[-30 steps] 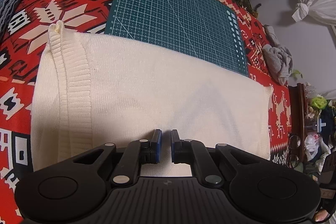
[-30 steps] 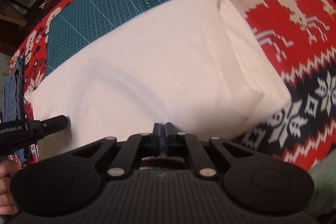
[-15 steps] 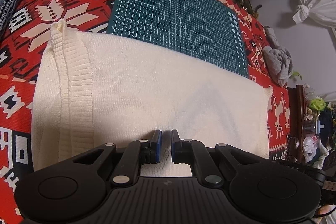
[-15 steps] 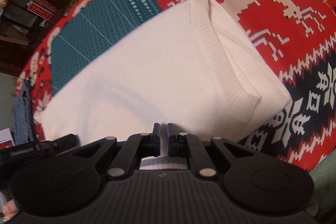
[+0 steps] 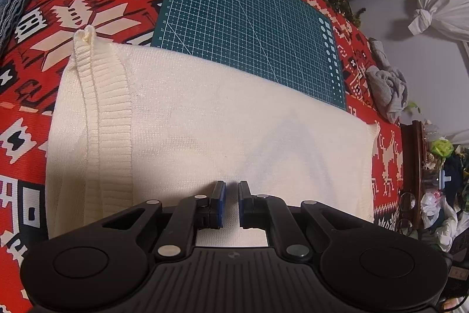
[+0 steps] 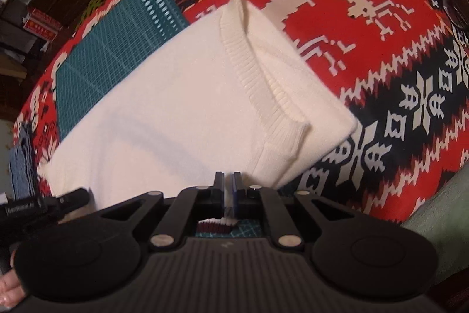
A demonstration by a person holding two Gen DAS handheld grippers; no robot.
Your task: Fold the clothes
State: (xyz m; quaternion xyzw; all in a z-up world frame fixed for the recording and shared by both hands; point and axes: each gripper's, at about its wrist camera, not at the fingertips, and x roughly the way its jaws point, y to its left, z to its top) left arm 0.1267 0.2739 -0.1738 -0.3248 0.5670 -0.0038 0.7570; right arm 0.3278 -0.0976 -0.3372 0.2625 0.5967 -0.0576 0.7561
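Sweater (image 5: 211, 122) edge pinched by right gripper (image 6: 228, 181)

The green cutting mat (image 5: 249, 28) carries scale numbers along its left edge — 26 to 29 can be read. The left gripper (image 6: 44, 206) bears pale lettering — blurred, roughly "GenRobot.AI".

Cream-white knit garment (image 5: 205, 131) with ribbed bands, lying directly ahead of the black left gripper (image 5: 230, 195) and black right gripper (image 6: 228, 184), both with blue finger pads. Beyond it, a dark green cutting mat (image 5: 249, 19) gridded in white. Beneath both, a red cloth (image 6: 381, 63) patterned with white reindeer, black bands and white snowflakes.
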